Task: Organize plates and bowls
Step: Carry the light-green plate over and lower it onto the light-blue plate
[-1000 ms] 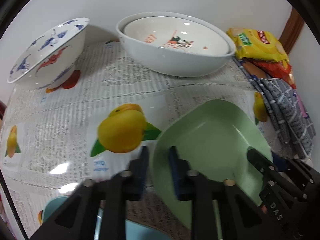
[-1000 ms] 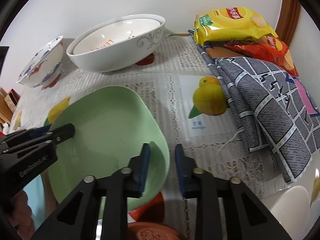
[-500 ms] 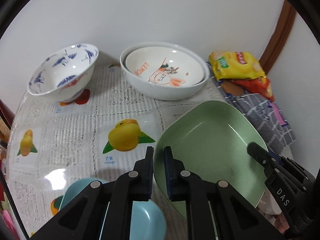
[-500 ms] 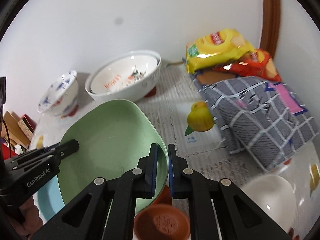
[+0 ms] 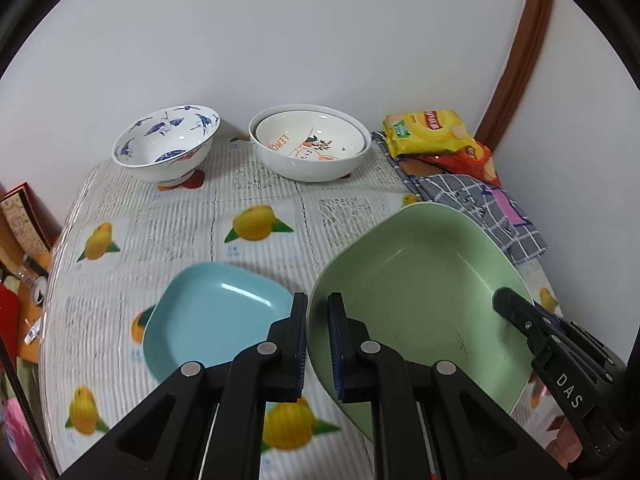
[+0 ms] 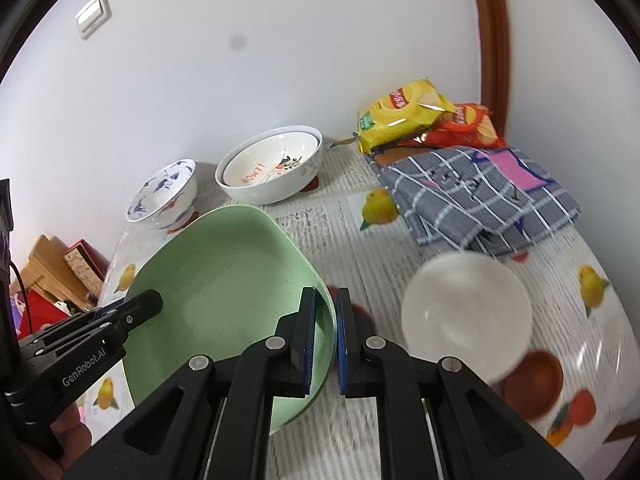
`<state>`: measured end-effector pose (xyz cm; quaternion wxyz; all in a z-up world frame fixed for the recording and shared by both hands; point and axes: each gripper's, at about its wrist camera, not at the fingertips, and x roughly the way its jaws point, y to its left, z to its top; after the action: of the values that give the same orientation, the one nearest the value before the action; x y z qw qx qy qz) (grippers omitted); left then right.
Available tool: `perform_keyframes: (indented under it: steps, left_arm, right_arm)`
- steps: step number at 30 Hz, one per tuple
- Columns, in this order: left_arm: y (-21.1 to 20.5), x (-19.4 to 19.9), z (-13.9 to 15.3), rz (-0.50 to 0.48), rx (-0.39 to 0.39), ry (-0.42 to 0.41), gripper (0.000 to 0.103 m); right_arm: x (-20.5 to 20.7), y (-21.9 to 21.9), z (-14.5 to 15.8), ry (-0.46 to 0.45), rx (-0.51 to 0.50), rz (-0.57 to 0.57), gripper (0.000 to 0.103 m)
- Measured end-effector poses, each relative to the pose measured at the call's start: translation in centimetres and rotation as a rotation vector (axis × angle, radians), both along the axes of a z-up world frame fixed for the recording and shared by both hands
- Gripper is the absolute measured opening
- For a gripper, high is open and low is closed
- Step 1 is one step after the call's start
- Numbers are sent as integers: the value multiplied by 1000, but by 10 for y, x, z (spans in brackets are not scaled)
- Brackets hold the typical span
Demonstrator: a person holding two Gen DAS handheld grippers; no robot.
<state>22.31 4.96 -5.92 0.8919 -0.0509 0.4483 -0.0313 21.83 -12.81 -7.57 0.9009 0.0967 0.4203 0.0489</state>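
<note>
My left gripper (image 5: 317,344) is shut on the left rim of a green plate (image 5: 424,300). My right gripper (image 6: 325,340) is shut on the opposite rim of the same green plate (image 6: 224,280). Together they hold it tilted, well above the table. A blue plate (image 5: 216,316) lies on the table below and to the left. A blue-and-white bowl (image 5: 166,144) and two nested white bowls (image 5: 310,148) stand at the back by the wall. A small white bowl (image 6: 466,312) and a brown dish (image 6: 534,380) sit to the right.
A table with a fruit-print cloth (image 5: 168,232) reaches to the wall. Chip bags (image 6: 404,114) and a folded grey checked cloth (image 6: 480,196) lie at the back right. Boxes (image 6: 64,268) stand off the table's left edge.
Both grippers have risen with the green plate, and the table now looks farther away. The blue plate and the small white bowl have come into full view below.
</note>
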Motion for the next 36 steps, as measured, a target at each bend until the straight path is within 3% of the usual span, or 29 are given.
perform_keyframes:
  steps: [7,16,36]
  left_arm:
    - [-4,-34,7,3,-4,-13,10]
    - [5,-58,19,18,-7,-37,10]
    - [43,-62,17,91,-31,-36,10]
  right_arm:
    - [-42,-6,6,-6,26,-13,9]
    - [-65,0,16,-17,44,-16,10]
    - [-57,39,23,-22,19,50,10]
